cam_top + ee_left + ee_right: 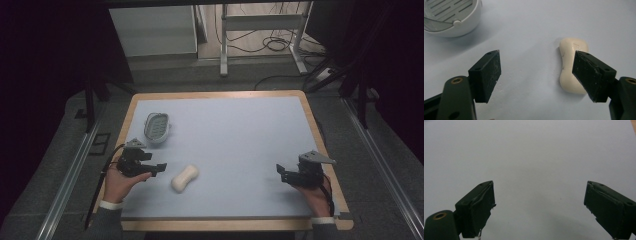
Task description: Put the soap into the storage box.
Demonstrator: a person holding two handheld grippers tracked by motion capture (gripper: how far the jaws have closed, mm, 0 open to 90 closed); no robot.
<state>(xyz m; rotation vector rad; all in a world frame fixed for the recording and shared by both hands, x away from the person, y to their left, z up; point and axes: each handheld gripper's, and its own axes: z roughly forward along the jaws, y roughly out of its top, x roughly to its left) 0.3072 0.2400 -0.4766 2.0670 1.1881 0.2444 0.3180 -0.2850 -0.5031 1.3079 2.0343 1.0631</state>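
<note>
A cream bar of soap (185,178) lies on the pale blue table mat (235,150), front left of centre. My left gripper (159,168) is open just left of it. In the left gripper view the soap (568,67) sits partly behind the right jaw, with bare mat between the jaws of the left gripper (537,72). A white soap dish (157,127) with a slotted grey insert rests behind the left hand; its rim shows as the soap dish (451,17) at top left. My right gripper (281,171) is open near the front right edge, empty; the right gripper (539,202) faces bare mat.
The mat covers a wooden table (129,116) with a light rim. Beyond its far edge stand a white cabinet (155,30), a metal frame (260,25) and loose cables (275,45) on the floor. Metal rails (70,170) run along both sides.
</note>
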